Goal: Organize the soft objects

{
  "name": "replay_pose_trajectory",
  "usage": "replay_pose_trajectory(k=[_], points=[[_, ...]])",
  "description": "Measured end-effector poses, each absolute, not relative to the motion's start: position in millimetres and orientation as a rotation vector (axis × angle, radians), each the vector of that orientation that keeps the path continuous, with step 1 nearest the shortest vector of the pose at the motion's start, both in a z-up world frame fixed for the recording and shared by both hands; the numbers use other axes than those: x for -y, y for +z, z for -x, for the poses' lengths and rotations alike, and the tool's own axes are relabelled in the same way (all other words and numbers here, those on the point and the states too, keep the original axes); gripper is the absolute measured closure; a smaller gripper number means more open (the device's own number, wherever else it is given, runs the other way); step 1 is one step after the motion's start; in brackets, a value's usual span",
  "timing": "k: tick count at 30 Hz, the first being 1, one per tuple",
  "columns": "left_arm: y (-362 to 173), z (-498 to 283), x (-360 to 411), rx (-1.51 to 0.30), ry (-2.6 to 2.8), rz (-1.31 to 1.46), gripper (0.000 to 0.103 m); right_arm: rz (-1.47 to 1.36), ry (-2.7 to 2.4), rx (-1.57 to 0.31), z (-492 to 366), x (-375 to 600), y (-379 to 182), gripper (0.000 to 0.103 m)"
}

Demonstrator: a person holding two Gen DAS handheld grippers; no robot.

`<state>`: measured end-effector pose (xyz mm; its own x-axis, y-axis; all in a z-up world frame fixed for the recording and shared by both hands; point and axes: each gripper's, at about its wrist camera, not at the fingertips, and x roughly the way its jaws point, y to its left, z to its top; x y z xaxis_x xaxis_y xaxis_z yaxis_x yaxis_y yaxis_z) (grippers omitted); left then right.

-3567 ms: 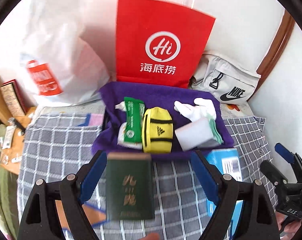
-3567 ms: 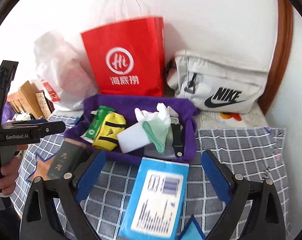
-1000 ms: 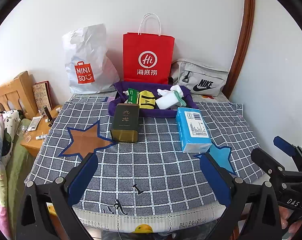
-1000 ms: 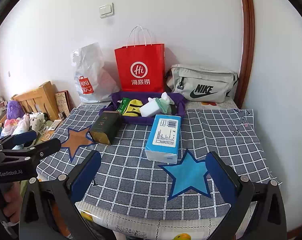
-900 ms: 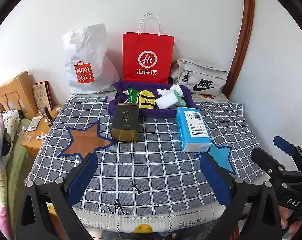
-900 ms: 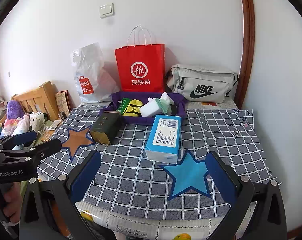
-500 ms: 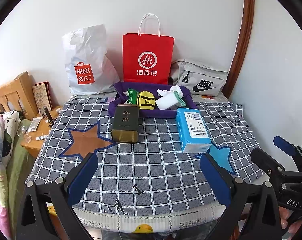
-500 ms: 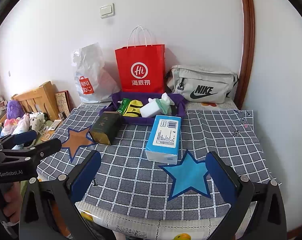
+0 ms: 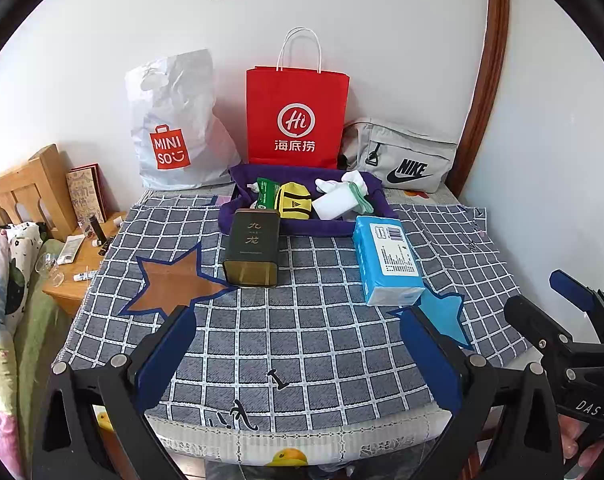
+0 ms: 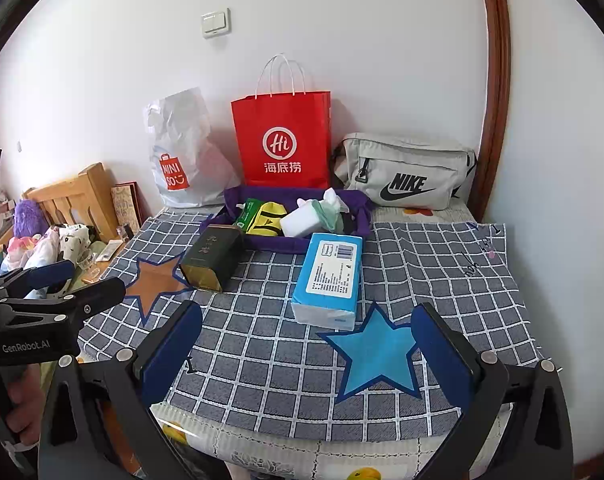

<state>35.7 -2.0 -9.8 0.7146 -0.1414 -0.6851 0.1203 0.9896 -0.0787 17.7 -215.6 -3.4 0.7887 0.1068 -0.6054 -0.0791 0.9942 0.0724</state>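
A purple cloth tray [image 9: 238, 176] [image 10: 234, 196] at the back of the checked tablecloth holds a green packet [image 9: 267, 192], a yellow striped pouch [image 9: 293, 200] [image 10: 267, 216], a white block [image 9: 336, 205] and white and green cloths [image 9: 358, 188]. A dark green tin [image 9: 253, 248] [image 10: 212, 258] lies in front of it on the left. A blue tissue pack [image 9: 388, 266] [image 10: 329, 278] lies on the right. My left gripper [image 9: 298, 356] and right gripper [image 10: 304, 354] are both open and empty, held back over the table's near edge.
A red paper bag [image 9: 297, 116], a white MINISO bag [image 9: 174, 124] and a grey Nike bag [image 9: 402, 160] stand against the wall. An orange star [image 9: 170, 280] and a blue star [image 10: 376, 350] mark the cloth. A wooden bedside stand [image 9: 82, 256] with small items is on the left.
Since 3.6 s ago both grippers have pulled far back from the tray to the table's near edge. In the last second nothing has moved.
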Motion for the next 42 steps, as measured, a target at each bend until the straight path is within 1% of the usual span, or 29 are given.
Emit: replay_pose_trajectory(k=[42], points=[[-7.0, -35.5, 2.2, -0.756, -0.139, 0.034, 0.0, -0.032, 0.11, -0.644, -14.9, 215.4, -0.5, 0.0]])
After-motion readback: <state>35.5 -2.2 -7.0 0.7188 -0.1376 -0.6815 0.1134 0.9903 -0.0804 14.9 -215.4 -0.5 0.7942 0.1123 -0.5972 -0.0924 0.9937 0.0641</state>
